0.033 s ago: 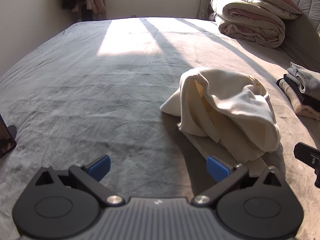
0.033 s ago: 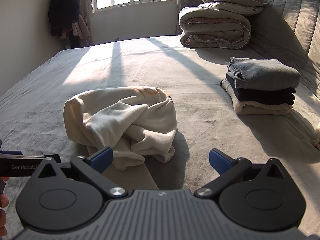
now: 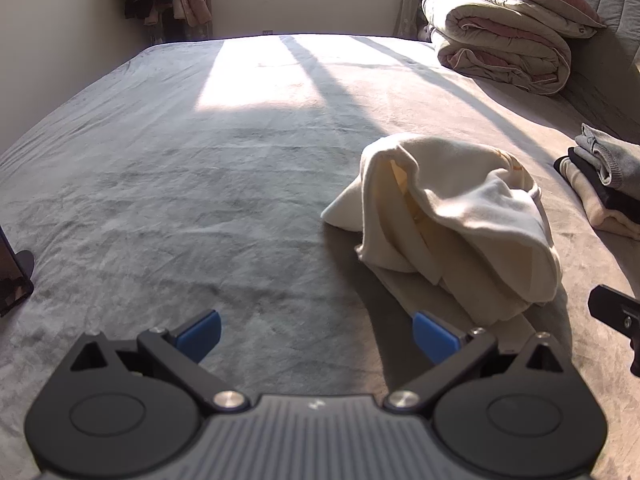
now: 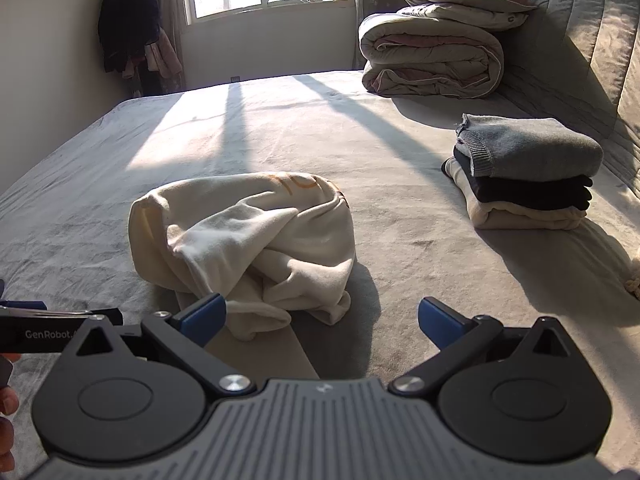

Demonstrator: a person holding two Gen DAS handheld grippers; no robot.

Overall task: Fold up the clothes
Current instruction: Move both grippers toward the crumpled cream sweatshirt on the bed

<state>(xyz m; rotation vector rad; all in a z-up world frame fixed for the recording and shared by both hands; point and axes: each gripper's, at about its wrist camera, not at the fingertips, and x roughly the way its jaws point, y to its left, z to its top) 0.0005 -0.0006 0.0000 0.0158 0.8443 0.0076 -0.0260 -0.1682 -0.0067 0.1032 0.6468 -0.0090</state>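
Note:
A crumpled cream garment [image 3: 452, 216] lies in a heap on the grey bed [image 3: 200, 200]; it also shows in the right wrist view [image 4: 248, 240]. My left gripper [image 3: 316, 334] is open and empty, low over the bed, with the heap just ahead of its right finger. My right gripper [image 4: 320, 318] is open and empty, with its left finger close to the heap's near edge. The right gripper's body [image 3: 614, 314] shows at the right edge of the left wrist view.
A stack of folded clothes [image 4: 524, 172], grey on top, sits to the right; it also shows in the left wrist view [image 3: 604, 184]. Rolled quilts and pillows [image 4: 436, 52] lie at the headboard. Dark clothes [image 4: 124, 32] hang in the far corner. A dark object [image 3: 14, 276] stands at the left edge.

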